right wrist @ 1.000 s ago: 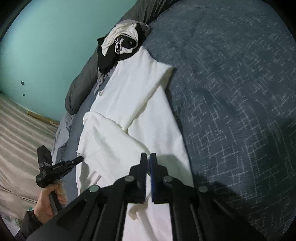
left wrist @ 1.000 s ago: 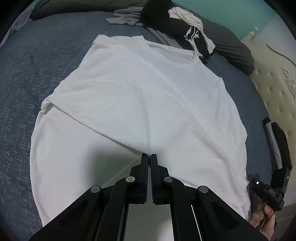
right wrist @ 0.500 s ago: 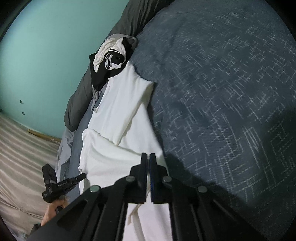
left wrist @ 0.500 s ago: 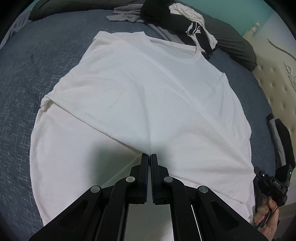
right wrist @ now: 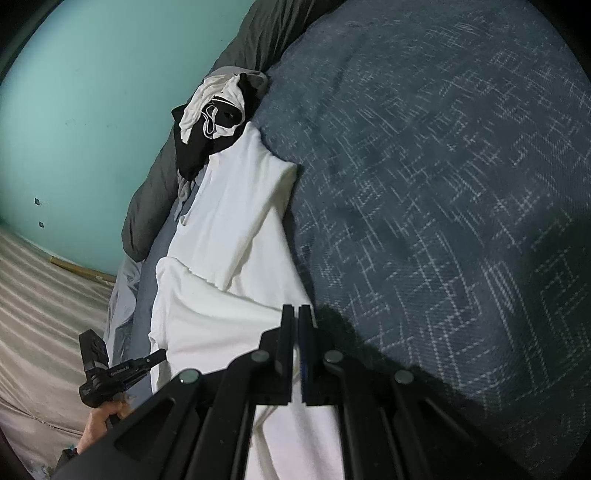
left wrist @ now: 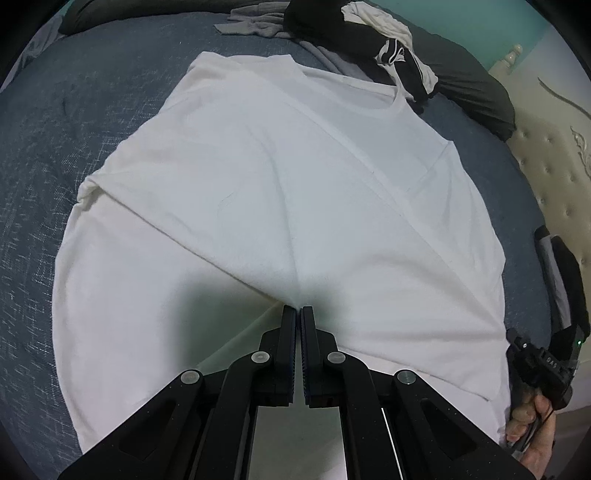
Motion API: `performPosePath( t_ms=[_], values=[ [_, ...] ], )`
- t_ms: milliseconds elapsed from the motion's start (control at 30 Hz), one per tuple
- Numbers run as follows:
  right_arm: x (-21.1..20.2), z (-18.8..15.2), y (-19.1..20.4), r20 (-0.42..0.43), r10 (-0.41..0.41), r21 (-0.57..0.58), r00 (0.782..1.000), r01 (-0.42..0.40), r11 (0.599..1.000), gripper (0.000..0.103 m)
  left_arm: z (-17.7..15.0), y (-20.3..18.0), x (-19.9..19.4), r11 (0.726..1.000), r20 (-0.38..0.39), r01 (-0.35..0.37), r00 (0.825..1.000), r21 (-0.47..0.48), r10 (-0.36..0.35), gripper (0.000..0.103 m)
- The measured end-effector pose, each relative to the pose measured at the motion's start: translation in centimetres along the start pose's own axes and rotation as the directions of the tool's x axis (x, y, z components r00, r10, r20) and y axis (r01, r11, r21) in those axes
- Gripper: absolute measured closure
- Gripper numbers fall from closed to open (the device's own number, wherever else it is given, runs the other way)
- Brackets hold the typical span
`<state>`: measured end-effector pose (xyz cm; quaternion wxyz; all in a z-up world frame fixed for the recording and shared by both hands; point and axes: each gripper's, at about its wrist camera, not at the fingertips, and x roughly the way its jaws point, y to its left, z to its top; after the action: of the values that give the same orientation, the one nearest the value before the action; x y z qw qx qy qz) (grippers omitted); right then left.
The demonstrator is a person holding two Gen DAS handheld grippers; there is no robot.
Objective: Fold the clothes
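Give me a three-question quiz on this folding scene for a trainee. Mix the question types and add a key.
1. True or false: the left tool is shut.
2. Multiple choice: the white shirt lies on (A) a wooden floor, (B) a blue bedspread, (C) a chair.
3. Fill in: the pile of black and white clothes sits past the shirt's ____ end.

Key: 1 true, its jaws stand together at the edge of a fold of the shirt. 2 B. 3 collar.
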<state>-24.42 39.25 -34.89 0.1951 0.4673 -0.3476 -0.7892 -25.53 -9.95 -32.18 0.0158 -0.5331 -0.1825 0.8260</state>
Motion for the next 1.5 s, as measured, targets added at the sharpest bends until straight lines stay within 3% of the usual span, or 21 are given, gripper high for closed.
performPosePath(
  t_ms=[133,233,333,533,700,933,1367,1500],
  values=[
    [0.0,-0.1,0.1,-0.003,0.003,-0.007,1.000,-0.004,1.000,0.101,0.1,-0.1,-1.6,1.000,0.029,-0.022,0.999,0.011,0.021,0.100],
    [0.0,-0.1,0.3,-0.003,0.009,-0.007,1.000,-0.009,1.000,0.101,0.7,-0.9,-2.9,0.994,0.065,-0.086,0.995,0.068,0.081,0.099],
    [-0.1,-0.2,0.5,0.000,0.006,-0.013,1.000,-0.006,1.000,0.101,2.2,-2.5,-2.5,0.987,0.078,-0.101,0.993,0.124,0.092,0.099],
    [-0.4,0.0,0.3,0.005,0.023,-0.013,1.000,-0.023,1.000,0.101,6.0,-7.2,1.2,0.966,0.047,-0.073,0.997,0.249,0.064,0.099],
    [-0.1,0.1,0.2,-0.008,0.028,-0.008,1.000,-0.028,1.000,0.101,8.4,-8.4,4.1,0.964,0.024,-0.092,0.996,0.248,0.088,0.094],
    [-0.2,0.1,0.1,-0.012,0.038,-0.009,0.999,-0.038,0.999,0.101,10.1,-9.6,8.1,0.932,-0.010,-0.173,0.983,0.318,0.185,0.093],
    [-0.2,0.2,-0.2,-0.007,0.046,0.008,0.999,-0.046,0.999,0.101,8.6,-12.1,6.0,0.914,-0.012,-0.075,0.996,0.398,0.087,0.093],
    [-0.2,0.2,-0.2,-0.007,0.046,0.013,0.999,-0.046,0.999,0.101,7.4,-13.3,6.8,0.895,-0.038,-0.050,0.996,0.442,0.075,0.093]
  ],
)
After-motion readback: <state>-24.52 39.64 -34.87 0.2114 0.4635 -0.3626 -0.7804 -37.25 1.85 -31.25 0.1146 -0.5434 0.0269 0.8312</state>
